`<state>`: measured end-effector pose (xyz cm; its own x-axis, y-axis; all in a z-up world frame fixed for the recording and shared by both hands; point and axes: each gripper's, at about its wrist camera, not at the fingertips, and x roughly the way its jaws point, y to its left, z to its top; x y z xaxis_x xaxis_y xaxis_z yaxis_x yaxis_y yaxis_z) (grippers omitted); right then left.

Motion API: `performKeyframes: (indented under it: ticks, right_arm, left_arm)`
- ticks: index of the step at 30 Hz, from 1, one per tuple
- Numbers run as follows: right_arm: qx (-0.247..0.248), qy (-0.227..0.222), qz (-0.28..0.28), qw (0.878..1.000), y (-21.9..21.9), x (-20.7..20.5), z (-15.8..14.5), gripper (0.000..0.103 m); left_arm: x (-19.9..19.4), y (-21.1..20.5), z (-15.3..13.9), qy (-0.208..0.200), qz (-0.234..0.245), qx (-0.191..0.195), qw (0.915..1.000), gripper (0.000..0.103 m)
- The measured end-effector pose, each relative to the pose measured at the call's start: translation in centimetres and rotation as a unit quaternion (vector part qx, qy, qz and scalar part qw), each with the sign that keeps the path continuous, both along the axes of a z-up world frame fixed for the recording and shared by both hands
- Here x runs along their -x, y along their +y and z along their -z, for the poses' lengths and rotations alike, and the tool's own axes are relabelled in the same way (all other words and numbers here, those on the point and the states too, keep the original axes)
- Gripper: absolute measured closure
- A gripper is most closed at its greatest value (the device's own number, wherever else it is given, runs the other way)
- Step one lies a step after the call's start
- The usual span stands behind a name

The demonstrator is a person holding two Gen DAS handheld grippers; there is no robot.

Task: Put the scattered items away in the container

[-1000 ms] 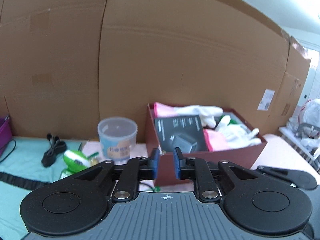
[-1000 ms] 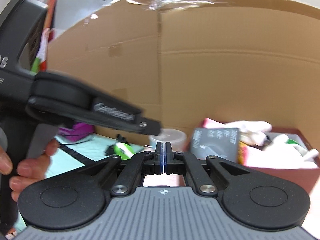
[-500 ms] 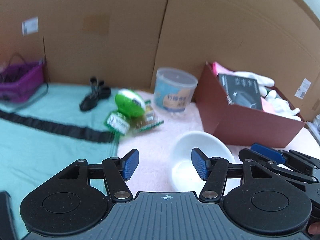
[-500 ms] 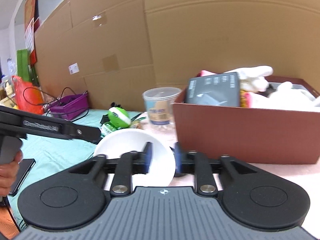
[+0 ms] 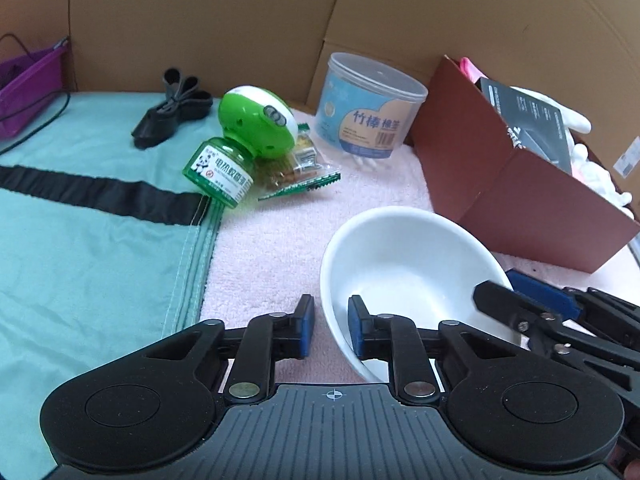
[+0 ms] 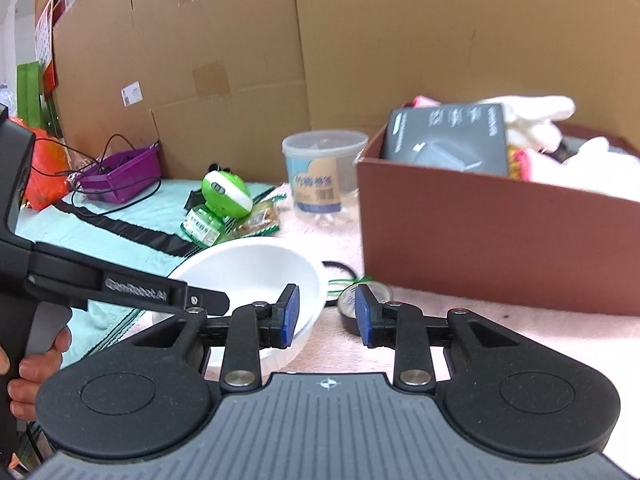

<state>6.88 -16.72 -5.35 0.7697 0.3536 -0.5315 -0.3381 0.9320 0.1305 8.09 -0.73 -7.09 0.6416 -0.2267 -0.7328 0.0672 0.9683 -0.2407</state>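
While the left gripper (image 5: 328, 326) straddles the near rim of the white bowl (image 5: 408, 268), one blue pad sits outside the wall and the other inside, and a narrow gap shows between the outer pad and the rim, so the fingers are parted rather than clamped. To the right, the right gripper (image 6: 327, 311) is spread wide, its left pad in front of the bowl's right rim and its right pad in front of a roll of black tape (image 6: 362, 300) lying on the pink towel (image 5: 272, 232); whether either pad touches is unclear. Left of the towel lies a teal cloth (image 5: 92, 248) crossed by a black band. Farther back, a green mosquito-repellent bottle (image 5: 218, 174) lies tilted under its round green and white heater (image 5: 258, 122), touching a green-edged snack packet (image 5: 304, 172). Just right of these stands a clear tub of cotton swabs (image 5: 370, 106), and farther left a coiled black cable (image 5: 174, 106) rests on the teal cloth. At the right, just beyond the bowl, the brown box (image 6: 492, 236) holds a dark booklet (image 6: 448, 138), white gloves (image 6: 536, 118) and something pink. A purple basket (image 6: 120, 174) sits at the far left against the cardboard wall (image 6: 400, 48).
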Motion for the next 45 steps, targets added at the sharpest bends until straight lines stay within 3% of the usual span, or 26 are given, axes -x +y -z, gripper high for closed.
performKeyframes:
  ticks: [1,2,10,16,22,24,27,31,35,45]
  right_arm:
    - [-0.001,0.007,-0.004,1.000,0.2,-0.3,0.2,0.074]
    - [-0.002,0.014,-0.008,1.000,0.3,-0.5,0.5,0.083]
    - [-0.013,-0.006,0.008,1.000,-0.7,0.6,-0.6,0.090]
    - [-0.024,-0.066,0.039,0.997,-3.1,2.9,-3.8,0.090]
    - [-0.025,-0.131,0.094,0.987,-7.3,3.6,-7.4,0.090]
    - [-0.019,-0.146,0.117,0.982,-9.0,3.1,-8.4,0.090]
    - [-0.017,-0.162,0.155,0.974,-11.8,2.0,-9.7,0.090]
    - [-0.027,-0.164,0.192,0.967,-15.6,-0.3,-11.2,0.090]
    - [-0.017,-0.160,0.213,0.964,-18.0,-3.4,-11.6,0.091]
    - [-0.025,-0.123,0.226,0.966,-21.0,-11.0,-8.3,0.091]
  left_arm:
    - [-0.1,-0.1,0.0,0.000,0.003,-0.003,1.0000,0.082]
    - [-0.1,-0.2,-0.1,0.001,0.006,-0.002,1.0000,0.098]
    - [0.7,-1.9,-2.6,-0.028,0.022,-0.004,0.9994,0.100]
    - [0.6,-5.1,-7.2,-0.082,0.052,0.007,0.9953,0.098]
    - [-1.8,-11.3,-11.8,-0.128,0.111,0.003,0.9855,0.098]
    - [-3.0,-13.8,-13.1,-0.140,0.134,-0.002,0.9810,0.094]
    - [-5.3,-17.2,-14.2,-0.132,0.167,0.012,0.9770,0.093]
    - [-9.2,-20.9,-14.6,-0.110,0.191,0.040,0.9746,0.092]
    - [-12.6,-23.7,-13.7,-0.101,0.198,0.034,0.9745,0.089]
    - [-19.5,-27.5,-10.3,-0.064,0.183,0.012,0.9809,0.086]
